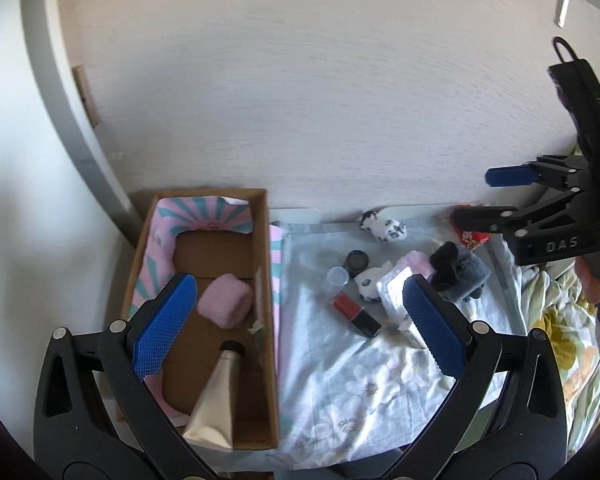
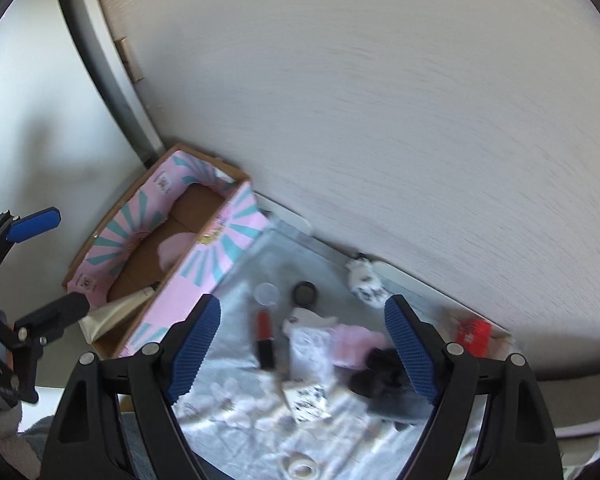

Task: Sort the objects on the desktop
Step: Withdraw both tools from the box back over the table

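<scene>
A floral cloth is covering the surface, with a cardboard box sitting along its left edge. Inside the box a pink pad and a silver tube are lying. Near the cloth's far edge, a lipstick, a clear cup and a dark jar are lying loose. Both the left gripper and right gripper are hanging wide open, holding nothing.

A pale wood-grain panel rises behind the surface, edged by a grey frame beside a white wall. Soft daylight falls on floral bedding.
</scene>
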A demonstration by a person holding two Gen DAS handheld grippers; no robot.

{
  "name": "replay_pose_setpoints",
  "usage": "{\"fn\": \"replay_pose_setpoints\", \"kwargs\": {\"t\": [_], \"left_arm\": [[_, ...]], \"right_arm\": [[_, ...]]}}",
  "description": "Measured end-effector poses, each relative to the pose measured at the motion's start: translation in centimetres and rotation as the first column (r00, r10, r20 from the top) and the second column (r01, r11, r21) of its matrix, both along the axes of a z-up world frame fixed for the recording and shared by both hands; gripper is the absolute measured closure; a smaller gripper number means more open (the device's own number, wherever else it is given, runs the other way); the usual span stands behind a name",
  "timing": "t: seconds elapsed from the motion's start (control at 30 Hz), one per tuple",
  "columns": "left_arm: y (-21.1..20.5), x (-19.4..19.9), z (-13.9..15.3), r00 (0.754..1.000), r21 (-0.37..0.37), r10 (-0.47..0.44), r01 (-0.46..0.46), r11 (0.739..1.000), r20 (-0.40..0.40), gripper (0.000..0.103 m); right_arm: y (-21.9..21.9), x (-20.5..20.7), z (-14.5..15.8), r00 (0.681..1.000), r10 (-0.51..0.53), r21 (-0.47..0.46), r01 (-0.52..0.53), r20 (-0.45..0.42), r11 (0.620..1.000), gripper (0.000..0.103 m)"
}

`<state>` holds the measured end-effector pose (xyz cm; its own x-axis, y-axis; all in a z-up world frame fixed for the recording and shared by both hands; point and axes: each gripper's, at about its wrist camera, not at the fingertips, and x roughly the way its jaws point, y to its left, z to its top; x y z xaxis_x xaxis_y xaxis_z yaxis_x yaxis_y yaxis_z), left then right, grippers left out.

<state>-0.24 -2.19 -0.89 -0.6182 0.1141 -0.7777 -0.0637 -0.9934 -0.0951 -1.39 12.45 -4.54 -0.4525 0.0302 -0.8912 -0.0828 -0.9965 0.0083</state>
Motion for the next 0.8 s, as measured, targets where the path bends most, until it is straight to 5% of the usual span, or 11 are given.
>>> {"fn": "replay_pose_setpoints", "kwargs": {"t": [0.53,0.57,0.8], "left_arm": [[4.6,-0.9,-1.9,0.997,-0.002,-0.064,0.064,0.998,0.046,0.0],[4.8,-0.8,-2.0,0.997,-0.007,-0.065,0.066,0.998,0.049,0.0],[6.8,-0.6,-5.0,0.99,-0.035,-0.083,0.088,0.996,0.114,0.0]], "right_arm": [[8.0,8.1,-0.7,0.979,-0.201,0.06,0.199,0.03,0.978,0.022],[8.3,8.5,-0.8,0.942,-0.333,0.061,0.331,0.033,0.942,0.022],[10.4,11.7,-2.1,0.937,-0.343,0.063,0.34,0.061,0.938,0.022]]}}
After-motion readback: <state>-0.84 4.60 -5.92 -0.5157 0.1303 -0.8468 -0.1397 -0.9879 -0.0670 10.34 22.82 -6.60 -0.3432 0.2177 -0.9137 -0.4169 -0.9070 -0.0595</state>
